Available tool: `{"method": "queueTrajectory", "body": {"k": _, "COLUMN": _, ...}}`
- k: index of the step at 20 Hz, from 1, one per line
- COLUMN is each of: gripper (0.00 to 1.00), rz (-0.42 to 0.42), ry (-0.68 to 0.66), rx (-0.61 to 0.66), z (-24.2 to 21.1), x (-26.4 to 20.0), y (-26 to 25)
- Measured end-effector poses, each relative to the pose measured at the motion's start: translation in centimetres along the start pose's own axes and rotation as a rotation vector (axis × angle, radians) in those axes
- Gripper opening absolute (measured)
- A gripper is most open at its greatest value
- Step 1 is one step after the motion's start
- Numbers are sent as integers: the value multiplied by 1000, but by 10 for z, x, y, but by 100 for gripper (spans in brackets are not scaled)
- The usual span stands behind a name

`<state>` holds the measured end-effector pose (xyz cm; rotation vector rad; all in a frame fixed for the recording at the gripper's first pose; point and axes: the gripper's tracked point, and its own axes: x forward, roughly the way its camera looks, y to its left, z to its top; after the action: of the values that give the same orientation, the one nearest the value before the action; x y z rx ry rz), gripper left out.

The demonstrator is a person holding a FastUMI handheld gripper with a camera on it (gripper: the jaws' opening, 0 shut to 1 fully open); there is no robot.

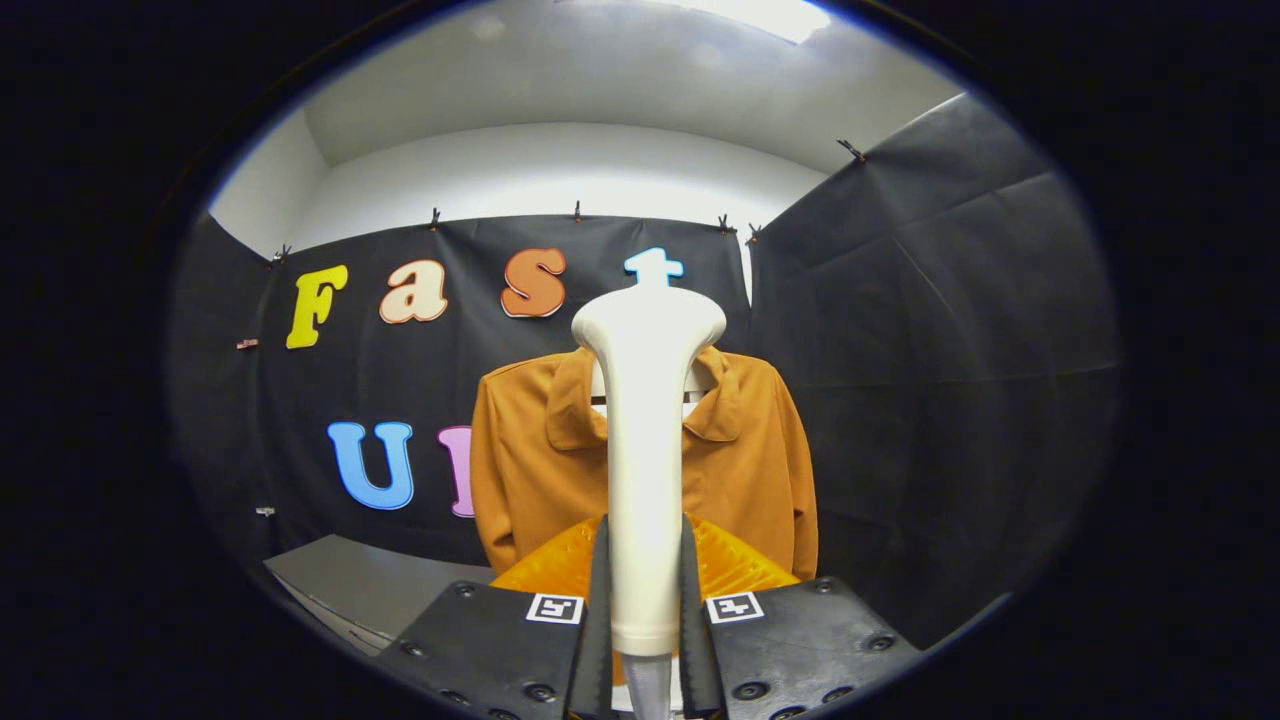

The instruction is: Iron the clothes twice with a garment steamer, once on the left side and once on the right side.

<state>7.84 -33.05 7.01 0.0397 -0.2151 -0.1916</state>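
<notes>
Against the black cloth wall (940,330) at the back of the booth hangs an orange jacket (750,460), with its collar spread open and its sleeves falling straight down at either side. To the left of the jacket, low down and near the wall, lies a grey tabletop (370,585), of which one corner shows beside the left finger. Above the cloth the wall is plain white (560,170), and small clips (577,210) pin the top edge of the cloth along it.

At the middle stands the white steamer (645,470), upright, its slim handle rising from between the fingers and widening into a broad rounded head at the top. From this view the head covers the jacket's neck and the middle of its collar, and the handle covers the line down the jacket's front. How near the steamer is to the cloth of the jacket cannot be told.

Lowest in the view, the gripper (645,600) is clenched on the steamer's handle, one finger pressed to each side of it, near the handle's lower end. A grey neck continues below the handle between the fingers. On the right side stands more of the black cloth wall, creased.
</notes>
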Motion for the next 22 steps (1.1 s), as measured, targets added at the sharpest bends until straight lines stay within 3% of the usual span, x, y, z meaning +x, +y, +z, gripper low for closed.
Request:
{"method": "queueTrajectory", "body": {"k": 5, "gripper": 30, "rz": -41, "ry": 41, "rx": -2, "z": -27, "x": 38, "y": -43}}
{"method": "queueTrajectory", "body": {"k": 13, "gripper": 30, "rz": -39, "ry": 130, "rx": 19, "z": -85, "x": 75, "y": -76}}
{"method": "queueTrajectory", "body": {"k": 22, "gripper": 30, "rz": -30, "ry": 237, "rx": 28, "z": -160, "x": 64, "y": -76}}
